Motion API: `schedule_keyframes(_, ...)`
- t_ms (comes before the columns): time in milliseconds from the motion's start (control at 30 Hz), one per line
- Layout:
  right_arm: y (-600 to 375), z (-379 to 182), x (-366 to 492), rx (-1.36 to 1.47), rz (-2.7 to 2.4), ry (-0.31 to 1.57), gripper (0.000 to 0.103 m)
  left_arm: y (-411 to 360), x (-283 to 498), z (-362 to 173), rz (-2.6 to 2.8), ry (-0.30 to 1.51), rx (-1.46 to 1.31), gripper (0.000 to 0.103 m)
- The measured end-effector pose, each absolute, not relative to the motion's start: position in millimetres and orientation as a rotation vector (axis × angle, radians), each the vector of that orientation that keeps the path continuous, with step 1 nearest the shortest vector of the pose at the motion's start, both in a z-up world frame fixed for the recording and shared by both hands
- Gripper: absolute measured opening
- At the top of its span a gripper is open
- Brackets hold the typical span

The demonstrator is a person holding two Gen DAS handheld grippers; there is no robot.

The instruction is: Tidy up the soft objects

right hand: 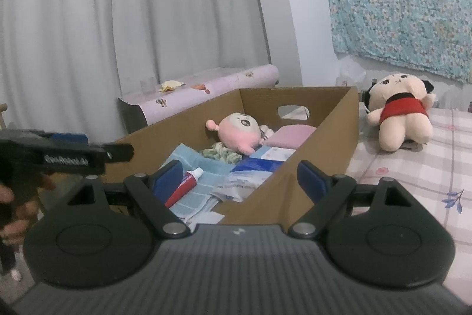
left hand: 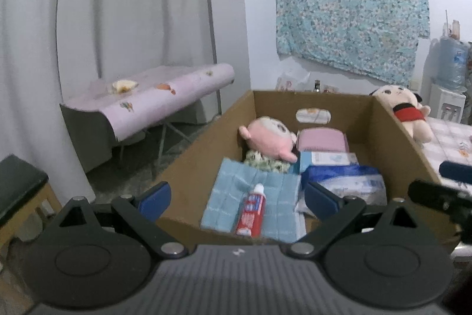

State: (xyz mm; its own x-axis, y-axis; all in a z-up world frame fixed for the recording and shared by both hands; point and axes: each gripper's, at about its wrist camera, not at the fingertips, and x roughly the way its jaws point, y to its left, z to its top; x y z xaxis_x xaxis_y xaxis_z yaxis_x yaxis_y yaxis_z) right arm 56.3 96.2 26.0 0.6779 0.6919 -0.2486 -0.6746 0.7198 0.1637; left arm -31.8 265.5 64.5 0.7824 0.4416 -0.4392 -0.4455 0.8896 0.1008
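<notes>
We read the scene from largest to smallest. The cardboard box stands open on a checked pink tablecloth, its near wall between the two grippers.

Outside the box, at about two o'clock from the right gripper, a cream plush doll in a red top sits on the cloth, close beside the box's right wall. We judge it light, soft and easily squashed; the narrow red-clad torso offers the firmest hold, since the round head would bulge out of the pads.

Inside the box, at twelve o'clock from the left gripper, lies a pink plush toy against the far left part of the floor, resting on a green-patterned cloth. It should compress readily; its small side limb or the body edge would pinch best.

A folded blue towel lies nearest, limp and likely to unfold if lifted by one corner. On it rests a red toothpaste tube, stiff by comparison.

Both grippers stand with fingers spread wide and nothing between them.
</notes>
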Motion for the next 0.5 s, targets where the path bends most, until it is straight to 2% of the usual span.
schedule_keyframes(167, 94.8, 26.2, 56.3, 0.079, 0.759, 0.317, 0.085, 263.0, -29.6, 50.2, 0.451, 0.516, -0.023, 0.098)
schedule_keyframes(500, 98.2, 25.7, 58.2, 0.065, 0.758, 0.33, 0.085, 256.9, -35.3, 41.6, 0.456, 0.49, 0.004, 0.1)
